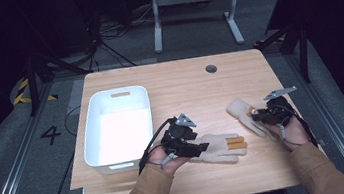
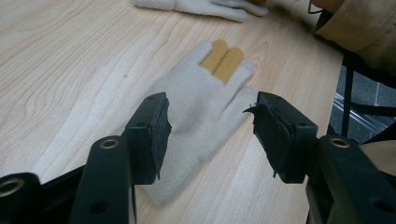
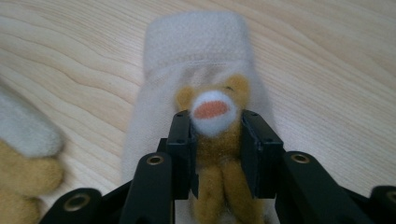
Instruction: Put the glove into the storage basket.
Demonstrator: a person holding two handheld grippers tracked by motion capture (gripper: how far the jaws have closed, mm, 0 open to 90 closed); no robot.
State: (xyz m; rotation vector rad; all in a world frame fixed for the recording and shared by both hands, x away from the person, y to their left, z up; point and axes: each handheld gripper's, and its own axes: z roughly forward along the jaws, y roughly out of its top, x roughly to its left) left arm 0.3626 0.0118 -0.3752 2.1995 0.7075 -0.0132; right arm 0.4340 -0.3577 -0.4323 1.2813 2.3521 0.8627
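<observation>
I read the scene from the tabletop point(image 1: 178, 83) down. A white bin point(image 1: 93, 118) stands on its left half, well apart from both gloves, and nothing lies in it.

Two cream gloves lie on the right half. The near glove point(image 1: 219, 147) lies flat in front of my left hand, its two tan fingers pointing right. In the left gripper view this glove point(image 2: 196, 107) sits between and beyond the jaws. The far glove point(image 1: 243, 114) lies just beside my right hand, cuff toward the far-left. In the right gripper view it point(image 3: 196, 60) carries a small tan bear patch point(image 3: 212, 135) with a white muzzle.

The left gripper point(image 2: 210, 135) is spread wide, jaws either side of the near glove's cuff end and not gripping it. I cannot tell whether the pads touch the cloth. The right gripper point(image 3: 215, 140) is pressed in on the bear patch, pinching it from both sides.

Step in hand, as I judge it: take hold of both gloves, the right grip made and the left one pending.

Next move: lower the left gripper until both pads bracket the cloth, then press them together. The fabric is soft and flat, so I expect the pads must gather a fold to hold. Lift only once both grips are firm.
</observation>
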